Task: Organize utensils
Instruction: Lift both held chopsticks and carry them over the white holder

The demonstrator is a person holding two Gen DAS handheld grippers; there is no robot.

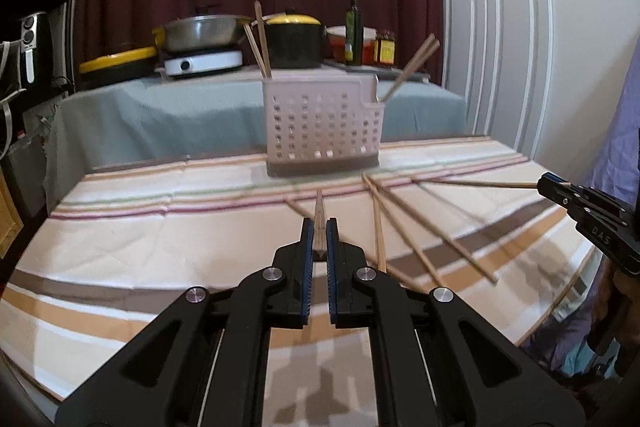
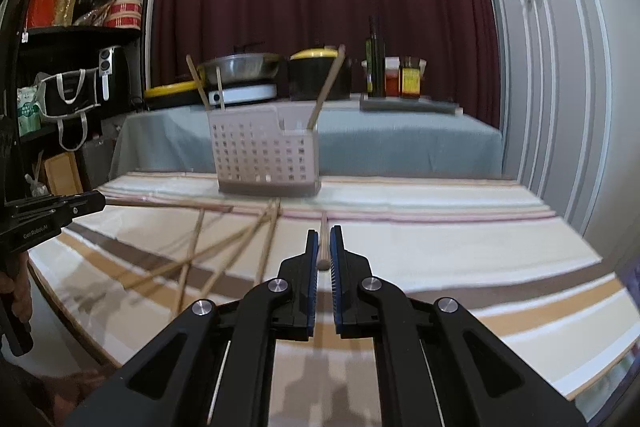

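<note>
A chopstick (image 1: 319,223) is clamped in the left gripper (image 1: 319,227), pointed at the perforated utensil basket (image 1: 320,125) that's parked further back on the striped tabletop (image 1: 160,227). Another chopstick (image 2: 323,243) is pinched in the right gripper (image 2: 324,235), also aimed toward the basket. A few chopsticks (image 1: 262,39) are already stood up in the basket's compartments, leaning at angles. Several loose chopsticks (image 1: 420,227) are left scattered flat on the cloth between the two grippers.
</note>
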